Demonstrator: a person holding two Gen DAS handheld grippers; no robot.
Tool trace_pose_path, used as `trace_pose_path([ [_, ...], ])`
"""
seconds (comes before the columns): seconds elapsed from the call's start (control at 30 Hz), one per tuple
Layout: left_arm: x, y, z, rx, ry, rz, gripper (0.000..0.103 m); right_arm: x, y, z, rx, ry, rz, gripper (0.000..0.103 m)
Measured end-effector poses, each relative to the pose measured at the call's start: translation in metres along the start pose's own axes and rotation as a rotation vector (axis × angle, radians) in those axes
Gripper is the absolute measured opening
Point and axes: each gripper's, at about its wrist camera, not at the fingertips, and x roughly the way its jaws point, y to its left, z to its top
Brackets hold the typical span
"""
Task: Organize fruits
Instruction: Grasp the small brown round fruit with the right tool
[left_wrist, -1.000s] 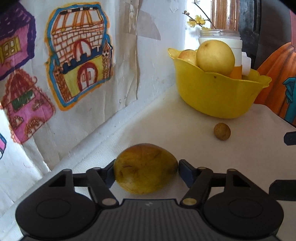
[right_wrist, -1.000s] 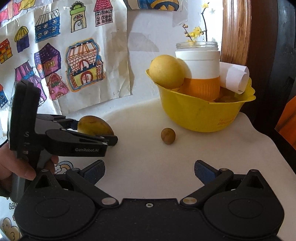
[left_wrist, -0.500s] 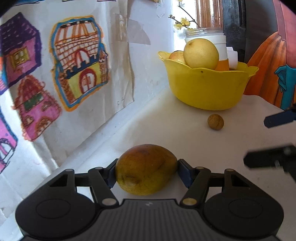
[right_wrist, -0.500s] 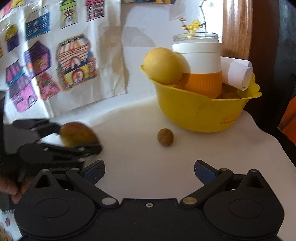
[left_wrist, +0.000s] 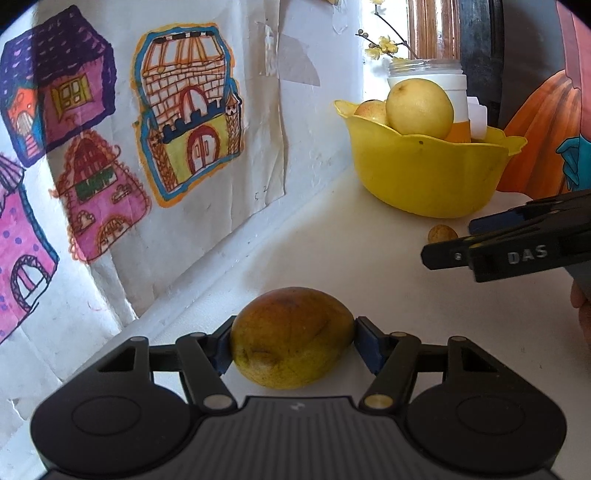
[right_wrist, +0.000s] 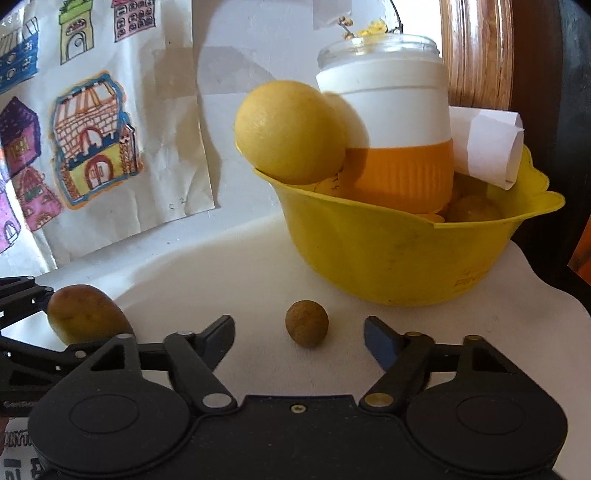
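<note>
My left gripper (left_wrist: 291, 341) is shut on a yellow-brown mango (left_wrist: 291, 338), held just over the white table; the mango also shows in the right wrist view (right_wrist: 86, 314). My right gripper (right_wrist: 299, 336) is open, its fingers on either side of a small round brown fruit (right_wrist: 306, 323), close in front of it. That fruit shows in the left wrist view (left_wrist: 441, 233), partly hidden by the right gripper (left_wrist: 480, 243). A yellow bowl (right_wrist: 406, 258) behind it holds a large yellow round fruit (right_wrist: 290, 133) and smaller fruits.
The bowl (left_wrist: 424, 177) also holds a white-and-orange jar (right_wrist: 391, 129) and a paper roll (right_wrist: 487, 147). A wall with coloured house drawings (left_wrist: 188, 110) runs along the left and back. The white table's wavy edge (right_wrist: 554, 295) is at the right.
My right gripper has moved forward to the small brown fruit, which now lies between its fingers. My left gripper has drawn back from the bowl with the mango.
</note>
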Motion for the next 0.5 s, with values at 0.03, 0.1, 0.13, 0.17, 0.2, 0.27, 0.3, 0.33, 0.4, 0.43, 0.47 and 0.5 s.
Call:
trace_pose_path([
  [0.03,0.001,0.000,0.001,-0.003,0.000,0.000,0.069,0.002,0.001,0.000,-0.001,0.004,0.002,0.067],
  [0.1,0.002,-0.001,0.001,-0.001,0.000,0.000,0.069,0.005,0.002,0.000,-0.010,0.007,0.003,0.062],
  [0.13,0.002,0.000,0.002,0.000,0.001,0.001,0.069,0.006,0.003,0.000,-0.012,0.008,0.000,0.061],
  [0.17,0.003,-0.001,0.002,0.001,0.002,0.001,0.069,0.008,0.002,0.000,-0.011,0.008,-0.002,0.061],
  [0.2,0.003,-0.001,0.003,0.001,0.002,0.002,0.069,0.009,0.003,-0.001,-0.011,0.004,-0.004,0.060],
  [0.27,0.003,-0.001,0.003,0.002,0.002,0.005,0.069,0.010,0.003,-0.001,-0.020,-0.006,-0.011,0.050],
  [0.3,0.003,-0.001,0.003,0.002,0.002,0.005,0.069,0.010,0.003,-0.001,-0.025,-0.009,-0.013,0.047],
  [0.33,0.004,-0.001,0.003,0.004,0.002,0.006,0.069,0.010,0.004,-0.002,-0.030,-0.010,-0.021,0.039],
  [0.4,0.005,-0.001,0.003,0.004,0.002,0.008,0.069,0.010,0.006,-0.002,-0.049,-0.007,-0.035,0.028],
  [0.43,0.005,-0.001,0.004,0.004,0.003,0.007,0.069,0.011,0.008,-0.001,-0.056,-0.003,-0.035,0.028],
  [0.47,0.006,-0.001,0.004,0.004,0.002,0.007,0.069,0.010,0.009,-0.001,-0.064,0.001,-0.030,0.028],
  [0.5,0.006,-0.001,0.004,0.003,0.002,0.007,0.069,0.010,0.011,-0.002,-0.075,0.005,-0.024,0.028],
])
